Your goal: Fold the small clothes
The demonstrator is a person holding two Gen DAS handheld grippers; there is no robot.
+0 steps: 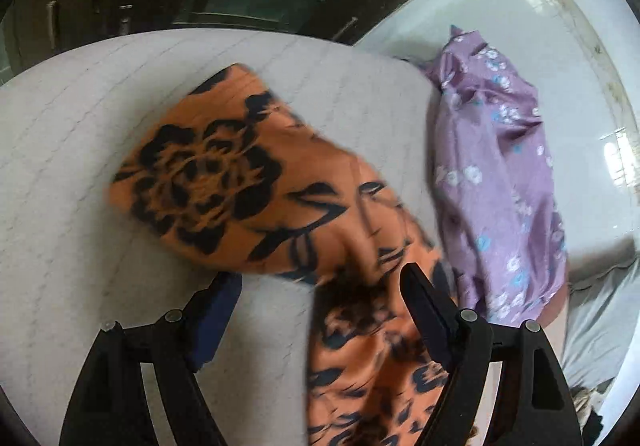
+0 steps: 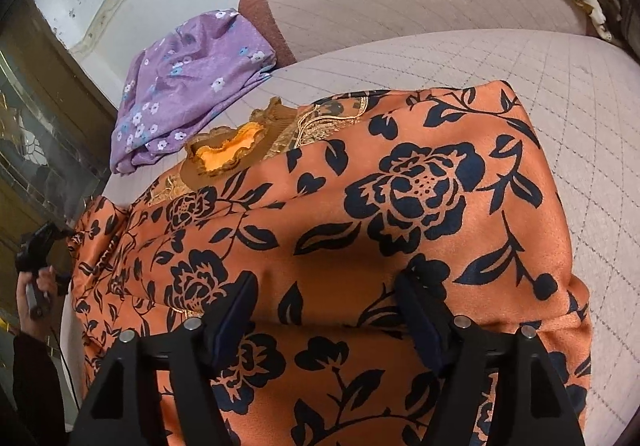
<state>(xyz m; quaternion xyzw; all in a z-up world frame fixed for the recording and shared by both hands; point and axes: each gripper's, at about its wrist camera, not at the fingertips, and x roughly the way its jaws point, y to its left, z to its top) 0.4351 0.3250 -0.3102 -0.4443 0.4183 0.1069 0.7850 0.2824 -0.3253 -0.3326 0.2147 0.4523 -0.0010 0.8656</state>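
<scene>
Where orange garment [image 2: 400, 205] ends, bare quilted mattress [image 2: 580, 117], purple cloth [image 2: 188, 85] beside

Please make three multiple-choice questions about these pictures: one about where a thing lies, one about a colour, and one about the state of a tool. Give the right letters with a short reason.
1. Where does the purple floral garment lie?
A. at the edge of the quilted mattress, beyond the orange garment
B. between the fingers of the right tool
C. on the white floor, away from the mattress

2. What colour is the flower print on the orange garment?
A. white
B. dark navy, almost black
C. green

3. How does the right tool stand?
A. shut on the purple garment
B. shut, with nothing in it
C. open, above the orange garment

Answers:
1. A: in the right wrist view it rests on the mattress edge, past the orange garment's collar.
2. B: the roses and leaves are dark on orange.
3. C: its fingers stand apart and orange cloth shows between them, not pinched.
</scene>
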